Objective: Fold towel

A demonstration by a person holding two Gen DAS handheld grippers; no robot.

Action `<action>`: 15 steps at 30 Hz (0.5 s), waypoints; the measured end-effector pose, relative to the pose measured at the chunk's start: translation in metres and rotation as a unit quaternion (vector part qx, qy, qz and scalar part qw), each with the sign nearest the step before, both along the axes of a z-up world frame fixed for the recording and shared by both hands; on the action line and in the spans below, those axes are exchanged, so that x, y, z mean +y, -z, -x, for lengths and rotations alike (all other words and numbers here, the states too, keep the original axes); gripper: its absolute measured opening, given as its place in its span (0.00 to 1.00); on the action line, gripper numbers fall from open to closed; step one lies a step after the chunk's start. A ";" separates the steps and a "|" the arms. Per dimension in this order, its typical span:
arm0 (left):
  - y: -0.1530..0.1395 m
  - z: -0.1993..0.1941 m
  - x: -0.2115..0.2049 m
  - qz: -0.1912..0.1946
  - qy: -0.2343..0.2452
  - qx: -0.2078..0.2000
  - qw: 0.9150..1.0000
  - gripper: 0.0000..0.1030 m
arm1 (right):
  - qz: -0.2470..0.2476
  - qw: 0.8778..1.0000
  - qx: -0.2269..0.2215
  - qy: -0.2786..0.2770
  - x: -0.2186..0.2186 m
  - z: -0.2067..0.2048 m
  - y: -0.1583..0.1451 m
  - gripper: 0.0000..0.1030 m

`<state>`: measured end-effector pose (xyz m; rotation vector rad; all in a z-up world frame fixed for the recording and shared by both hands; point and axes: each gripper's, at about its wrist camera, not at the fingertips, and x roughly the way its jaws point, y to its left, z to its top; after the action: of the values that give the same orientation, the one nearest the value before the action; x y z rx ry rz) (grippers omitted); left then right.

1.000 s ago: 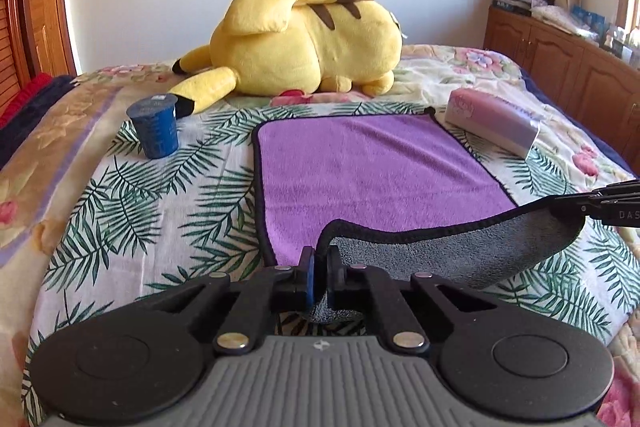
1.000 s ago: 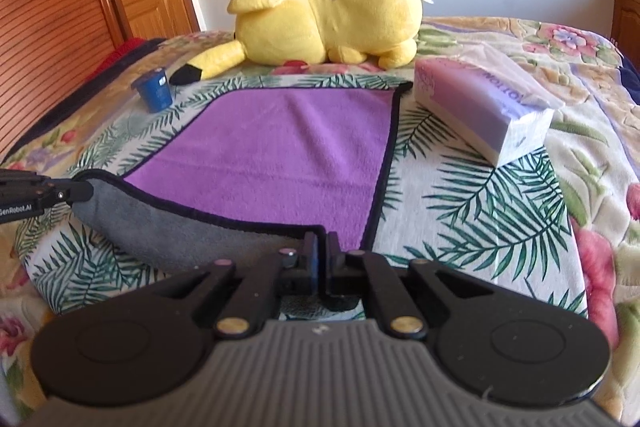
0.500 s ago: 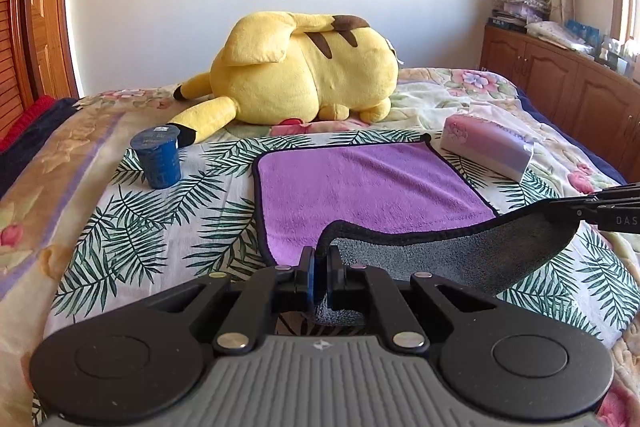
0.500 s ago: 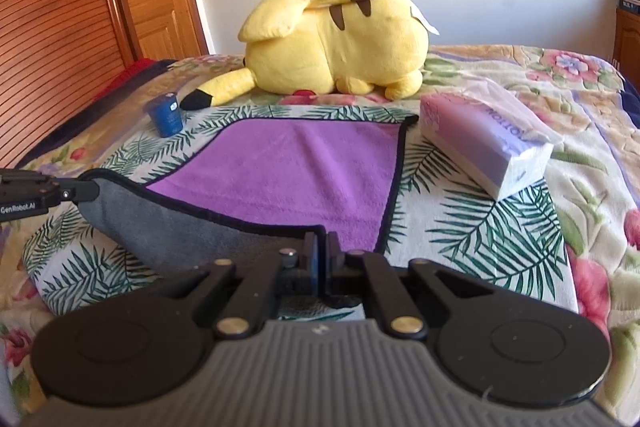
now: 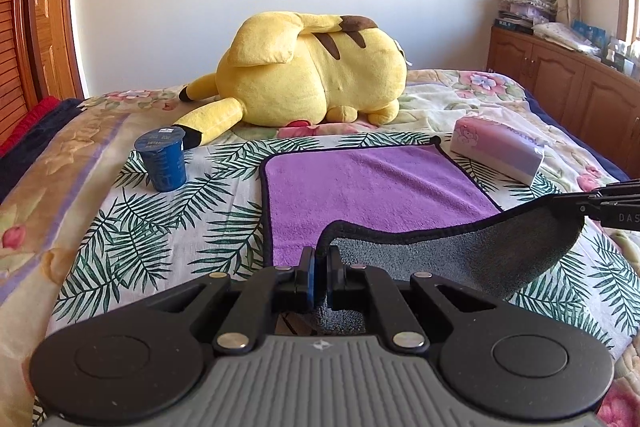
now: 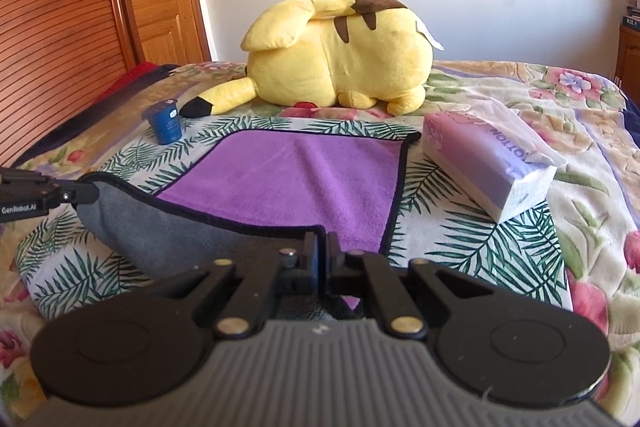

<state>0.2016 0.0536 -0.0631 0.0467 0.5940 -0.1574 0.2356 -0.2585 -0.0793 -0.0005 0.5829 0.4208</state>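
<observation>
Both claws are rising with the towel's near edge since a second ago: the plush toy and far wall are sitting lower in each view, and more grey underside is showing.

Through the left wrist camera, the left claw is clamped on the near left corner of the purple towel, lifting it off the bed. The far half of the towel is lying flat on the palm-leaf bedspread, in front of the yellow Pikachu plush. The lifted edge is sagging in a grey curve across to the right claw, which is pinching the other near corner. A blue cup is standing left of the towel and a tissue pack is lying just beside its far right corner.

Through the right wrist camera, the right claw is closed on the near right corner of the towel, and the left claw is gripping its corner at the left. The tissue pack is lying right of the towel and the cup beyond its far left corner, near the plush.

Judging from here, the fold is just beginning. The slack middle could drop first and crease the towel if the claws are not keeping the edge taut. Uneven travel would be skewing the corners, and a wide swing on the right could be nudging the tissue pack.
</observation>
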 end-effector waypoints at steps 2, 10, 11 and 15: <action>0.000 -0.004 0.000 -0.001 0.000 -0.001 1.000 0.00 | 0.005 1.000 -0.002 0.000 0.001 -0.002 0.002 0.04; -0.003 -0.017 0.000 0.001 0.003 -0.008 1.000 0.00 | 0.015 1.000 -0.009 0.000 0.000 -0.012 0.004 0.04; -0.004 -0.018 0.000 0.002 0.004 -0.009 1.000 0.00 | 0.015 1.000 -0.010 0.000 0.001 -0.014 0.003 0.04; -0.009 -0.025 0.001 0.010 0.010 -0.009 1.000 0.00 | 0.016 1.000 -0.016 -0.005 0.002 -0.017 0.001 0.04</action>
<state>0.2262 0.0547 -0.0537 0.0345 0.5745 -0.1820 0.2526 -0.2564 -0.0807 -0.0406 0.5587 0.4206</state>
